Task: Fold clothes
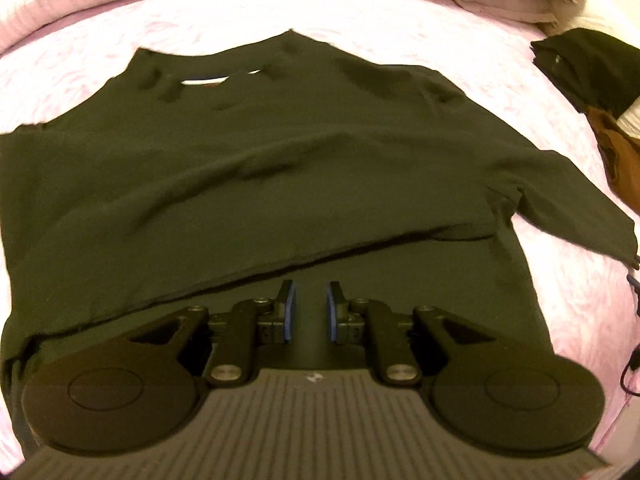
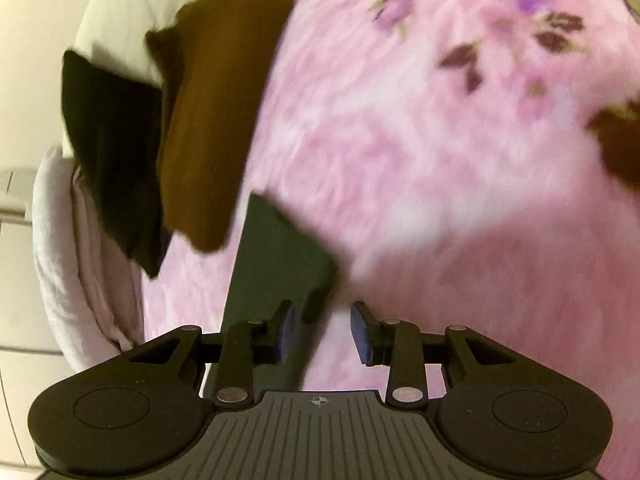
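Hovering over dark shirt (image 1: pixel 280 184) (partly folded), hand-held gripper (image 1: pixel 311 312) agape.

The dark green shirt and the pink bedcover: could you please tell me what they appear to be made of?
Dark green shirt: apparently a soft matte knit, cotton-like, as it wrinkles loosely and shows no shine. Pink bedcover: seemingly fuzzy plush fabric with a printed floral pattern, though blur leaves this uncertain.

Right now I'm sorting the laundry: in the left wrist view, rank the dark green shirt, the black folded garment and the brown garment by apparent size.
1. Dark green shirt, by far.
2. Black folded garment.
3. Brown garment, though the frame edge cuts it off, so the last two are unsure.
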Available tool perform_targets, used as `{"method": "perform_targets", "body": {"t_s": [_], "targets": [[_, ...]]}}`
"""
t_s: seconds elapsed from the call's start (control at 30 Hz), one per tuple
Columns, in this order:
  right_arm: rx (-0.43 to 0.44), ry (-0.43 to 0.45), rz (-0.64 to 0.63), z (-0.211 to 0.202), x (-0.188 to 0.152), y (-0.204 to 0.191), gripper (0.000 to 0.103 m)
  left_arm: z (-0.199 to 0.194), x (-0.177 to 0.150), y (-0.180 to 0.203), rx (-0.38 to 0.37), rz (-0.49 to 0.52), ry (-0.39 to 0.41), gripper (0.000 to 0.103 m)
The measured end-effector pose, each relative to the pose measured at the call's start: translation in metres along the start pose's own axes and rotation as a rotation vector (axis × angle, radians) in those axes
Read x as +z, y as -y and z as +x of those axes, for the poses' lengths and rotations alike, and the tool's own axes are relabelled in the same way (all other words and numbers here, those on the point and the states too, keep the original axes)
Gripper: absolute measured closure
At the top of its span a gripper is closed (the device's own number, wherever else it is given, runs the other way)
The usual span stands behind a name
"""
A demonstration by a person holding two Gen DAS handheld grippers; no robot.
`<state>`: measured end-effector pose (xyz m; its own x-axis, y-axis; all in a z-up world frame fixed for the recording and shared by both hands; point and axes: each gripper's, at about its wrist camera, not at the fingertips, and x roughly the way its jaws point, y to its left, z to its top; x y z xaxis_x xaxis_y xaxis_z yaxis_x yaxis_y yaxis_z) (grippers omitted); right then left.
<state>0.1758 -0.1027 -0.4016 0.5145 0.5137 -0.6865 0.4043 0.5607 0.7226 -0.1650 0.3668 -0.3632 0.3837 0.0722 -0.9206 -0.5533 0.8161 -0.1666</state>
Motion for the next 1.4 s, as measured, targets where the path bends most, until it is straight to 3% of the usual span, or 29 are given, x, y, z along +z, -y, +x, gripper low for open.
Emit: {"method": "perform_targets", "body": {"t_s": [0.13,0.2,0.23,0.37,0.47,0.67,0.7,0.83,0.87,0.93,1.0,1.2,1.33,1.4], "targets": [[0.015,0.010,-0.023,0.008,0.013,0.000,0.069,-0.001,0.007,0.003,-0.009,-0.017,0.010,0.092],[-0.009,0.007,-0.087,0.012,0.013,-0.005,0.080,-0.008,0.006,-0.003,-0.009,-0.041,0.020,0.092],[-0.038,0.005,-0.136,0.014,0.010,-0.012,0.094,-0.011,0.006,-0.007,-0.009,-0.053,0.024,0.092],[-0.085,0.024,-0.422,0.006,-0.019,-0.060,0.094,-0.023,0.005,-0.019,-0.009,-0.099,0.042,0.092],[0.064,-0.077,-0.722,-0.006,-0.113,-0.113,0.094,-0.033,0.004,-0.029,-0.008,-0.135,0.056,0.092],[0.372,-0.293,-1.304,-0.030,-0.300,-0.216,0.094,-0.058,-0.028,-0.068,0.005,-0.275,0.068,0.092],[0.388,-0.375,-1.349,-0.030,-0.330,-0.215,0.094,-0.060,-0.034,-0.073,0.002,-0.298,0.064,0.092],[0.235,-0.729,-1.487,-0.010,-0.436,-0.179,0.083,-0.067,-0.059,-0.094,-0.013,-0.389,0.051,0.092],[0.195,-0.753,-1.504,-0.009,-0.443,-0.166,0.083,-0.068,-0.065,-0.098,-0.018,-0.412,0.048,0.092],[0.116,-0.775,-1.524,-0.006,-0.444,-0.145,0.083,-0.055,-0.066,-0.089,-0.072,-0.451,0.047,0.088],[0.028,-0.762,-1.507,-0.002,-0.423,-0.131,0.082,-0.042,-0.066,-0.081,-0.126,-0.489,0.046,0.085],[-0.180,-0.636,-1.312,0.007,-0.315,-0.114,0.082,-0.002,-0.069,-0.054,-0.286,-0.602,0.045,0.077],[-0.231,-0.539,-1.203,0.007,-0.261,-0.119,0.081,0.020,-0.065,-0.040,-0.241,-0.601,0.069,0.074],[-0.241,-0.502,-1.164,0.008,-0.243,-0.122,0.081,0.024,-0.067,-0.036,-0.256,-0.615,0.071,0.071]]}}
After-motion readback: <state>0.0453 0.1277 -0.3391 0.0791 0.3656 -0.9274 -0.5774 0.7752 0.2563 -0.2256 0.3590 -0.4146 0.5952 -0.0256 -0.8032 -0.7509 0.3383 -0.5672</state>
